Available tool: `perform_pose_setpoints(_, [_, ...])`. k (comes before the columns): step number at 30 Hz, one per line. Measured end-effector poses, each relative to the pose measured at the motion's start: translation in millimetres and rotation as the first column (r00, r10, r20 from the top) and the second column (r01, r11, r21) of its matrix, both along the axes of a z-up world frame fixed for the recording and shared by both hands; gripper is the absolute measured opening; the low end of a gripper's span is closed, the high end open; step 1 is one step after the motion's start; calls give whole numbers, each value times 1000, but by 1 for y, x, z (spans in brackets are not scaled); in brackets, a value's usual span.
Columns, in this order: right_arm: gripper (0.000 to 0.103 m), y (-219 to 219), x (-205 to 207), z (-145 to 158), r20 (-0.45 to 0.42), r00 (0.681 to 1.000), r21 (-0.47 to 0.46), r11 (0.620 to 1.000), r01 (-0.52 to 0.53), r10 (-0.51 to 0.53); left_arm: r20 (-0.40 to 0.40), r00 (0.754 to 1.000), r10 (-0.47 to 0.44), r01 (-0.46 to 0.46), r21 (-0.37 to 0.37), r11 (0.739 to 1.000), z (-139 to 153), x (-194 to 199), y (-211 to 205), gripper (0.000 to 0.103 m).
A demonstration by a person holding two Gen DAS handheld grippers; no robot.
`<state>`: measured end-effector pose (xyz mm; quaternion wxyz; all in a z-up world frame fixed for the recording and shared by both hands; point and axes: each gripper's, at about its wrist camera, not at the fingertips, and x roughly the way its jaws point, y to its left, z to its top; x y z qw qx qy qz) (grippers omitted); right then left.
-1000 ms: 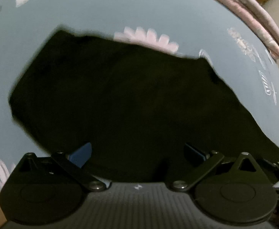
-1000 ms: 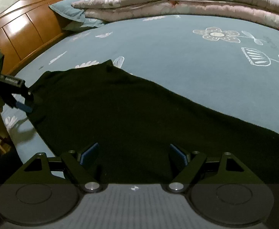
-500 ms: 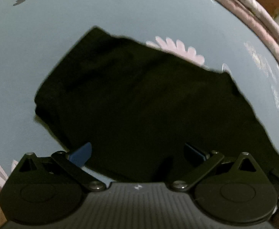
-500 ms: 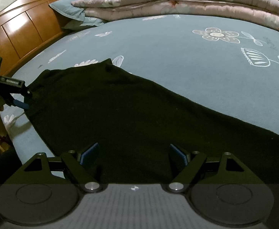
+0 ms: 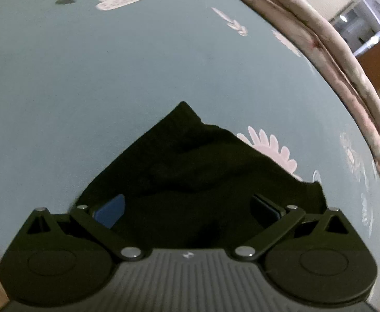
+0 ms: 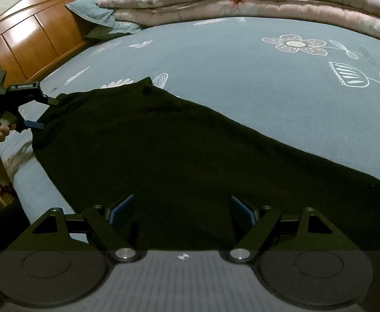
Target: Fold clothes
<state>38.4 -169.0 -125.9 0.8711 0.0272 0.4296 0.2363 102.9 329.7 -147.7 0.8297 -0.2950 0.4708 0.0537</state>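
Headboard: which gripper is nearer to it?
Left. The left gripper works the black garment end just below the headboard; the right gripper hovers over its other end, farther down the bed.

Black garment [image 6: 164, 156] spread flat on blue floral bedsheet [image 6: 242, 78]; near edge

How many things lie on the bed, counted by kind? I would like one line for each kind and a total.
Black garment: 1
Folded pink quilt: 1
Blue pillow: 1
Total: 3
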Motion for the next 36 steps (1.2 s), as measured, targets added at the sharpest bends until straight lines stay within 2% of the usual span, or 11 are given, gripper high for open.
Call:
perform_pose_setpoints(5, [85, 1, 0, -2, 0, 1000, -11, 1000, -5, 5, 92, 995, -29, 30, -3, 1000, 23, 32, -5, 102])
perform_pose_setpoints(8, [85, 2, -1, -3, 3, 1000, -19, 1000, -10, 10, 81, 996, -32, 32, -2, 999, 19, 54, -4, 102])
perform_pose_setpoints(13, [85, 2, -2, -3, 4, 1000, -21, 1000, -14, 14, 44, 998, 38, -36, -26, 999, -8, 77, 7, 102])
perform_pose_setpoints(15, [85, 1, -2, -3, 5, 1000, -22, 1000, -16, 16, 50, 997, 53, -52, -34, 998, -13, 79, 11, 102])
perform_pose_setpoints(20, [85, 1, -2, -3, 5, 1000, -24, 1000, -19, 19, 38, 998, 49, -49, 12, 999, -9, 81, 9, 102])
perform_pose_setpoints(22, [85, 1, -2, -3, 5, 1000, -25, 1000, -20, 20, 58, 996, 62, -62, 1, 998, 1, 76, 8, 102])
perform_pose_setpoints(27, [85, 1, -3, -2, 5, 1000, -27, 999, -22, 22, 92, 996, 22, -23, 7, 1000, 20, 69, -3, 102])
perform_pose_setpoints(29, [85, 2, -3, -3, 6, 1000, -30, 999, -24, 24, 88, 996, -8, 8, 0, 1000, 17, 71, -10, 102])
perform_pose_setpoints(31, [85, 3, -3, -2, 7, 1000, -32, 999, -25, 25, 73, 997, -29, 27, 27, 999, 9, 74, -15, 102])
perform_pose_setpoints(32, [85, 3, -4, -3, 8, 1000, -34, 999, -25, 26, 58, 998, -23, 20, 43, 999, 3, 77, -17, 102])
perform_pose_setpoints(36, [85, 5, -5, -3, 12, 1000, -41, 999, -29, 29, 13, 1000, 16, -16, 14, 1000, -19, 87, -12, 102])
